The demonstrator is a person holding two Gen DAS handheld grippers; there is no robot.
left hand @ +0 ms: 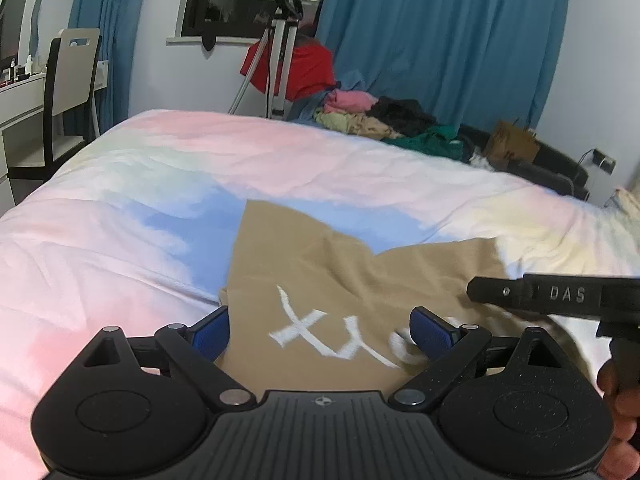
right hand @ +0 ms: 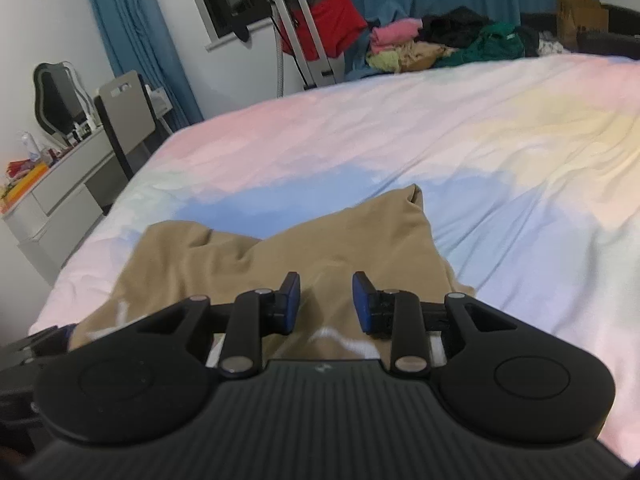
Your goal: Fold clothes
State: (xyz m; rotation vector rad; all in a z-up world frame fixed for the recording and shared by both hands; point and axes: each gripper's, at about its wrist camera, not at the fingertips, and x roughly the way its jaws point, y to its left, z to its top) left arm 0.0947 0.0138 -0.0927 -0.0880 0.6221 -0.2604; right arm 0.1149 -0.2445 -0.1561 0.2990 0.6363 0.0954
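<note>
while flat on bed [left hand: 120,240], tan garment [left hand: 320,272] lies widthwise.

Left gripper [left hand: 322,330] wide, right gripper [right hand: 326,304] half-closed

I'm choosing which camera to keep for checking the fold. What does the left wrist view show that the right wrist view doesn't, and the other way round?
Only the left wrist view: the white lettering on the tan shirt clearly, the left gripper open wide over it, and the right gripper's side.

Only the right wrist view: the right gripper, jaws part closed with a gap, nothing visibly pinched, and the shirt's bunched far corner.

Both: the shirt on the pastel bedspread, the clothes pile, blue curtains.
</note>
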